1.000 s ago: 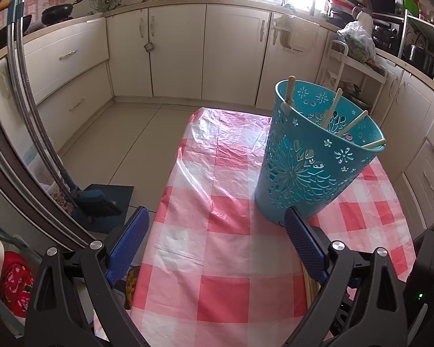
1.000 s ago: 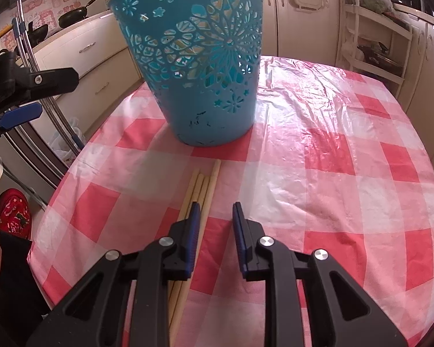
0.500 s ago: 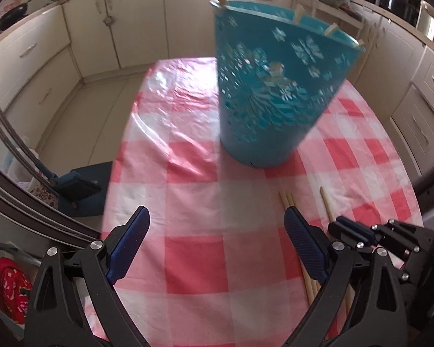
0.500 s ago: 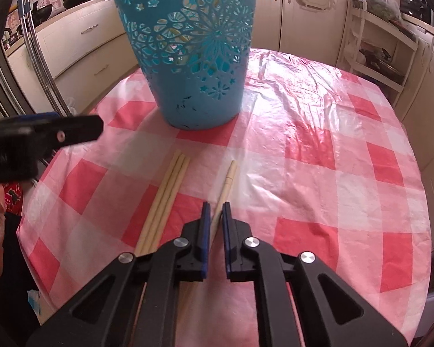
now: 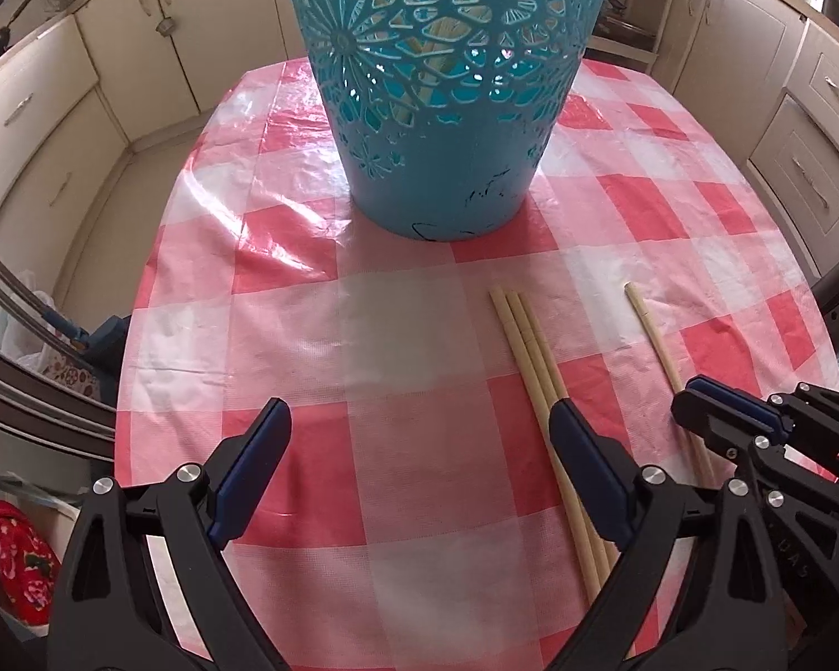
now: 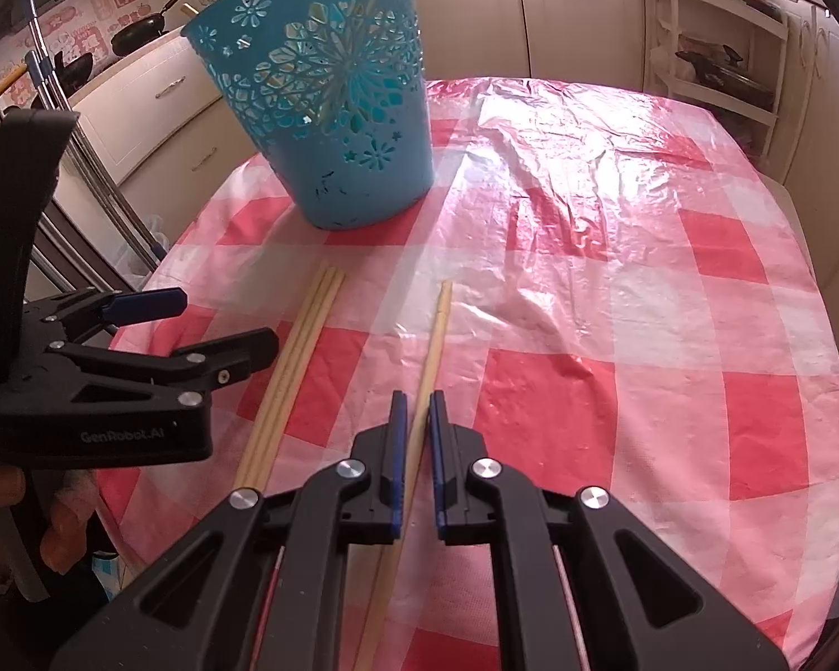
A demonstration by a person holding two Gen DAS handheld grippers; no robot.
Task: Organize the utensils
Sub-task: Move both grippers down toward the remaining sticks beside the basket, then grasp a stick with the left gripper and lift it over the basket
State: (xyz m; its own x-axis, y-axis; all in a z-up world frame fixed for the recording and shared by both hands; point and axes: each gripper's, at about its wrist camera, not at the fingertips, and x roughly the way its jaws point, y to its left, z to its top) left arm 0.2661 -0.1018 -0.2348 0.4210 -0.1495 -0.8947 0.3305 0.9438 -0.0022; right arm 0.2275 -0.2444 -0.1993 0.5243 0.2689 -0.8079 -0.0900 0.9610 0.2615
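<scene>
A blue cut-out plastic basket (image 5: 436, 89) stands on the red-and-white checked tablecloth (image 5: 363, 335) and holds several chopsticks; it also shows in the right wrist view (image 6: 330, 106). Three chopsticks (image 5: 531, 358) lie side by side in front of it, also seen in the right wrist view (image 6: 296, 352). A single chopstick (image 6: 433, 346) lies to their right, also seen in the left wrist view (image 5: 657, 335). My right gripper (image 6: 414, 419) is shut on the single chopstick, low at the cloth. My left gripper (image 5: 419, 447) is open and empty, its right finger over the three chopsticks.
Cream kitchen cabinets (image 5: 39, 128) ring the table. A metal rack (image 6: 716, 45) stands at the back right. The table edge drops to the floor on the left (image 5: 134, 302). Pans (image 6: 140, 28) sit on the far counter.
My left gripper has moved forward and down toward the three chopsticks. My right gripper has closed further on the single chopstick, which has shifted right, away from the other three.
</scene>
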